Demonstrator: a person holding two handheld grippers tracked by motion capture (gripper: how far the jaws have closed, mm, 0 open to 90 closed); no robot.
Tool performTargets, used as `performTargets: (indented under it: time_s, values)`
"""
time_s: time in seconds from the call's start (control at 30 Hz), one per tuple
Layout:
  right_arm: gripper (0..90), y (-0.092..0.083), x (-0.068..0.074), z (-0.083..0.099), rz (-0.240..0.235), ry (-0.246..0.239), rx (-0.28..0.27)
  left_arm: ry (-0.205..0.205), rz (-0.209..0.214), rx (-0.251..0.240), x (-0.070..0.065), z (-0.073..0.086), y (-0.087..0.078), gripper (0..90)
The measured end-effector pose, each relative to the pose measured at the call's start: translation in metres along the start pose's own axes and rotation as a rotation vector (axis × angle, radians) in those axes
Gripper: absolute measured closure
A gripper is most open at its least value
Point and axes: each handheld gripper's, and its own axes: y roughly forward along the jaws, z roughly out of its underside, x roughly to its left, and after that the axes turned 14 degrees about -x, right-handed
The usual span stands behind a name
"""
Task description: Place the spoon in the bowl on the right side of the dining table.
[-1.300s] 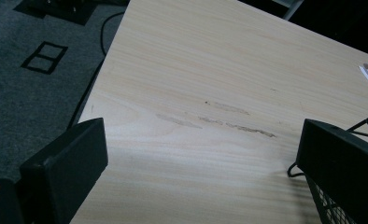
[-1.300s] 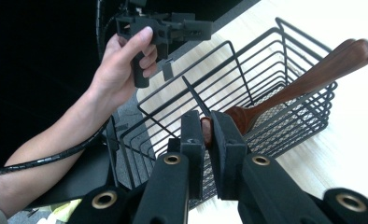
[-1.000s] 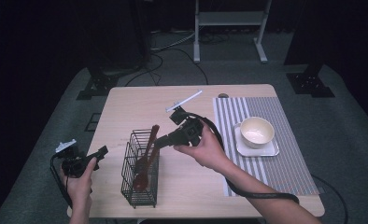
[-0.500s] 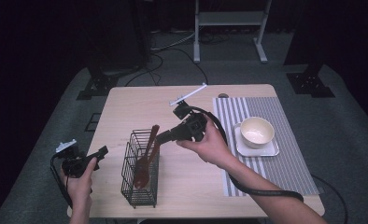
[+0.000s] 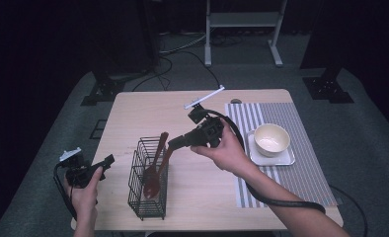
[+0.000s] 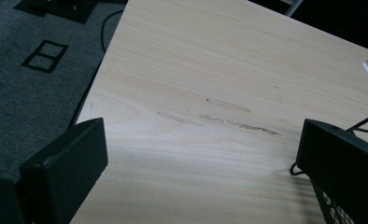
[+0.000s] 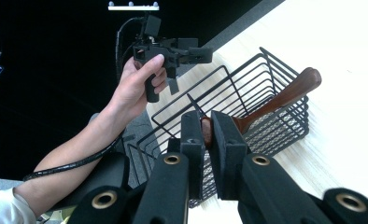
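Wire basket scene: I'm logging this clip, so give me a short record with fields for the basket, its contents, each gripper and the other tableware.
basket: black wire basket, upright on the wooden table
contents: two brown wooden utensils, handles leaning out the top
right gripper: fingers shut on one wooden utensil's handle
left gripper: open, holding nothing, at the table's left edge
tableware: cream bowl on a small tray, on a striped placemat

spoons point(image 5: 154, 168) in basket point(image 5: 144, 205) (bowl point(image 5: 271, 138) right)
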Motion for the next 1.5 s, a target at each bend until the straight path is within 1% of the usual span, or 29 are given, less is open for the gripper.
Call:
performTargets:
  time_s: [0.3, 0.4, 0.7, 1.13, 1.5]
  values:
    - [83.8, -0.009, -0.002, -0.002, -0.002, 0.013, -0.012, -0.001, -0.001, -0.001, 0.0, 0.0, 0.0, 1.2]
    - [83.8, -0.015, -0.004, -0.002, -0.002, 0.029, -0.022, 0.0, 0.0, 0.002, -0.001, 0.0, 0.001, 1.2]
    - [83.8, -0.025, -0.009, -0.003, -0.007, 0.042, -0.043, 0.006, -0.002, 0.002, -0.001, 0.001, 0.001, 1.2]
    - [83.8, -0.036, -0.014, -0.002, -0.01, 0.064, -0.053, 0.006, -0.007, 0.004, -0.001, 0.001, 0.002, 1.2]
    - [83.8, -0.047, -0.02, 0.001, -0.01, 0.078, -0.066, 0.016, -0.007, 0.009, -0.003, 0.002, 0.003, 1.2]
